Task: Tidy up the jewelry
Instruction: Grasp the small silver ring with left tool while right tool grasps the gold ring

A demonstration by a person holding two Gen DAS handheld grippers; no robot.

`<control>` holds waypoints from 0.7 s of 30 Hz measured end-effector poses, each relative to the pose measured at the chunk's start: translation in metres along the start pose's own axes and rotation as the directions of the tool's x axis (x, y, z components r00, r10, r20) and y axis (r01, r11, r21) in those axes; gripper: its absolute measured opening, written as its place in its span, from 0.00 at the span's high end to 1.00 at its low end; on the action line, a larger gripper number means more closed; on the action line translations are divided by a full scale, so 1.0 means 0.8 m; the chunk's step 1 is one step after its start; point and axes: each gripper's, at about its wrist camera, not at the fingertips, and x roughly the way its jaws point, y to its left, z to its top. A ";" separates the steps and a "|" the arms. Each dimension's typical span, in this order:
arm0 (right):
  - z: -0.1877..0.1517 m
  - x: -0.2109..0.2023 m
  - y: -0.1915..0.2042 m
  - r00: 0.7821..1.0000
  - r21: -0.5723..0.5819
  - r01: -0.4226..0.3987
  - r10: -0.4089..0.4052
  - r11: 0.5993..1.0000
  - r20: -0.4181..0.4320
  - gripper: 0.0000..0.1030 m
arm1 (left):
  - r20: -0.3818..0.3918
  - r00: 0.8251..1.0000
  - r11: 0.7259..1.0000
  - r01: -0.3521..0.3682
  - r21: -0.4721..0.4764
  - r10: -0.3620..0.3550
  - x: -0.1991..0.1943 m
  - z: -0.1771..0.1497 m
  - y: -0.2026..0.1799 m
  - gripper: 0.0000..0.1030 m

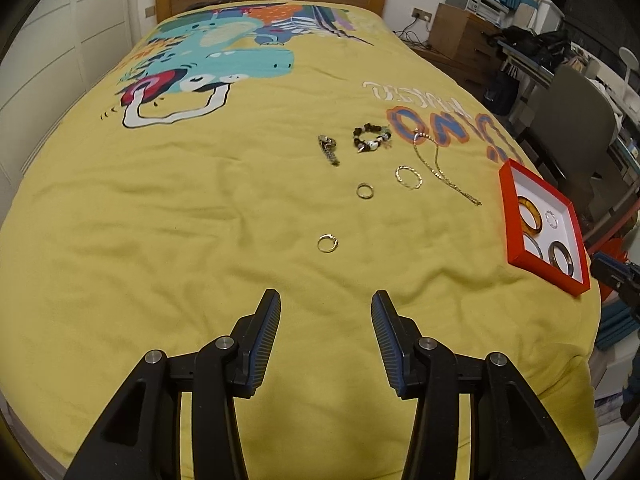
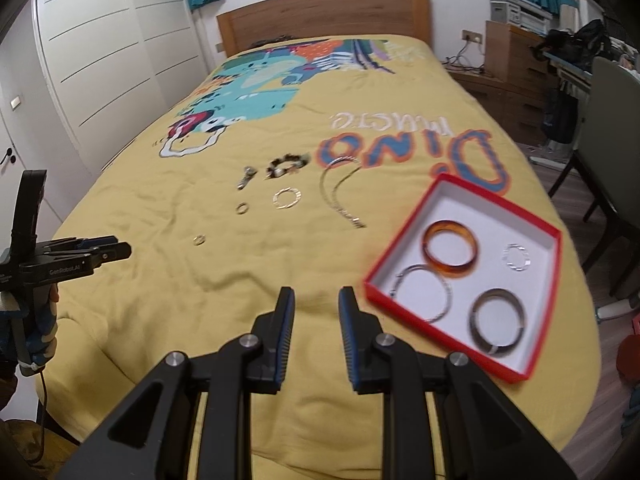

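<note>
Jewelry lies on a yellow bedspread (image 1: 160, 220). A gold ring (image 1: 327, 243) is nearest my open, empty left gripper (image 1: 326, 312). Beyond it lie a second ring (image 1: 365, 191), a thin hoop (image 1: 409, 177), a gold chain (image 1: 436, 168), a beaded bracelet (image 1: 370, 138) and a small watch-like piece (image 1: 329, 148). A red box (image 2: 404, 240) with a white inside holds an amber bangle (image 2: 450, 254), a silver hoop (image 2: 420, 292), a dark bangle (image 2: 496, 322) and a small silver ring (image 2: 517, 257). My right gripper (image 2: 316, 300) is open and empty, just left of the box.
The left gripper (image 2: 96, 250) shows at the left edge of the right wrist view. The bed's wooden headboard (image 2: 324, 16) is at the far end. A grey chair (image 2: 612, 128), drawers (image 2: 508, 48) and clutter stand to the right of the bed. White wardrobe doors (image 2: 100, 60) are on the left.
</note>
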 end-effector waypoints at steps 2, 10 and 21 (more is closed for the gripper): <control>0.000 0.013 0.009 1.000 -0.008 -0.012 0.012 1.000 -0.014 0.79 | -0.008 1.000 1.000 0.008 0.004 -0.008 0.009 -0.002 0.001 0.55; 0.014 0.078 0.015 0.997 0.007 -0.037 0.037 0.999 -0.067 0.79 | -0.041 0.999 1.000 0.016 0.020 -0.015 0.061 0.009 0.007 0.55; 0.048 0.184 0.031 0.985 0.025 -0.110 0.112 0.994 -0.128 0.79 | -0.088 0.996 0.998 0.013 0.057 -0.008 0.134 0.034 0.017 0.62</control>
